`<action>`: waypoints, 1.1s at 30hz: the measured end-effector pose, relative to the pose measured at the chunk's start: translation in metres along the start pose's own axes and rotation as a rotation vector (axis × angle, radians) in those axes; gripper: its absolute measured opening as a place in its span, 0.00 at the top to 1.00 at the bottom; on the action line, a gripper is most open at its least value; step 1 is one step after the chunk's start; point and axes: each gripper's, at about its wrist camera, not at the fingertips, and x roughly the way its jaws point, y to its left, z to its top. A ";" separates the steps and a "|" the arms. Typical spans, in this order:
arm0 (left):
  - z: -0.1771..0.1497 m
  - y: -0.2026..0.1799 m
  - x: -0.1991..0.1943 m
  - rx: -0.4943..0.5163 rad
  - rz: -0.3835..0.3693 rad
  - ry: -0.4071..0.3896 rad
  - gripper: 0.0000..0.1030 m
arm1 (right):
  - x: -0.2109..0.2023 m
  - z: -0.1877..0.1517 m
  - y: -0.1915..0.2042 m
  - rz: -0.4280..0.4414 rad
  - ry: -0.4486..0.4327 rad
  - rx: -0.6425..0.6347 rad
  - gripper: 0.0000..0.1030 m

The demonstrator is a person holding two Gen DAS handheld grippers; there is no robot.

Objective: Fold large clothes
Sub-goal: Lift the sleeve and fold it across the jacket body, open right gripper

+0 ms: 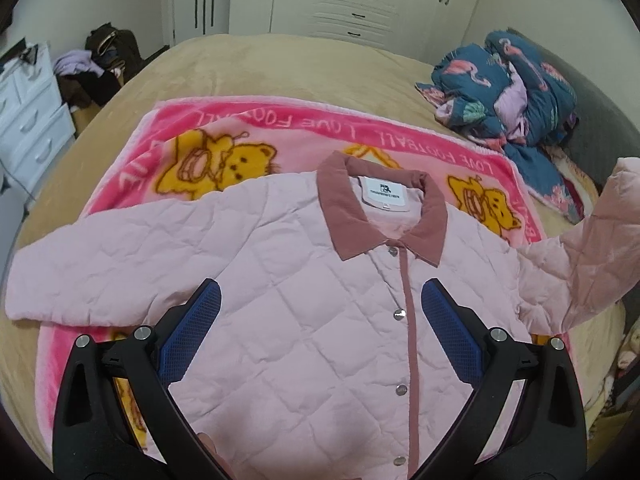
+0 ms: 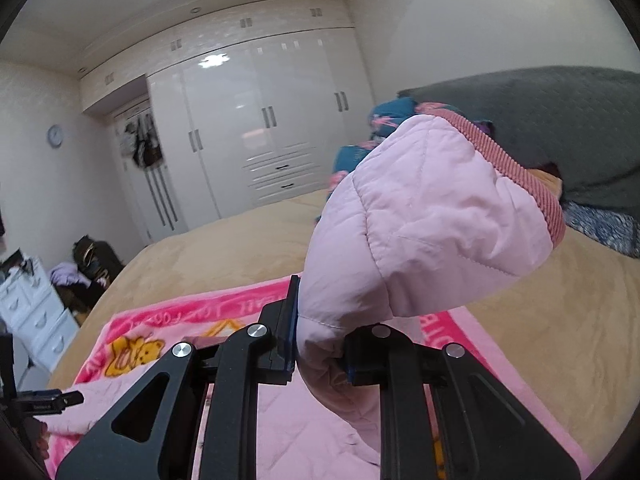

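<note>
Jacket (image 1: pixel 280 280), pink and quilted, lies buttoned and face-up on the blanket (image 1: pixel 192 128) over the bed (image 1: pixel 280 64); my right claw (image 2: pixel 320 344) grips one raised sleeve (image 2: pixel 424 216), my left claw (image 1: pixel 320 320) hovers open, so I judge folding barely begun.

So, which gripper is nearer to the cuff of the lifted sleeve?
Right. The right gripper is clamped on the sleeve just below the cuff; the left gripper hovers open over the jacket front.
</note>
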 end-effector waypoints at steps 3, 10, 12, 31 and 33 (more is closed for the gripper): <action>-0.001 0.015 -0.004 -0.039 -0.020 -0.006 0.09 | 0.004 -0.008 0.021 0.040 0.003 -0.019 0.84; 0.000 0.038 -0.014 -0.118 -0.072 -0.044 0.09 | 0.018 -0.026 0.077 0.127 0.035 -0.086 0.84; 0.000 0.041 -0.016 -0.125 -0.083 -0.059 0.09 | 0.022 -0.034 0.087 0.159 0.045 -0.099 0.84; -0.012 0.040 0.021 -0.181 -0.206 -0.010 0.09 | 0.073 -0.161 0.183 0.281 0.251 -0.223 0.84; -0.014 0.039 0.027 -0.182 -0.206 0.002 0.09 | 0.078 -0.175 0.190 0.289 0.282 -0.249 0.84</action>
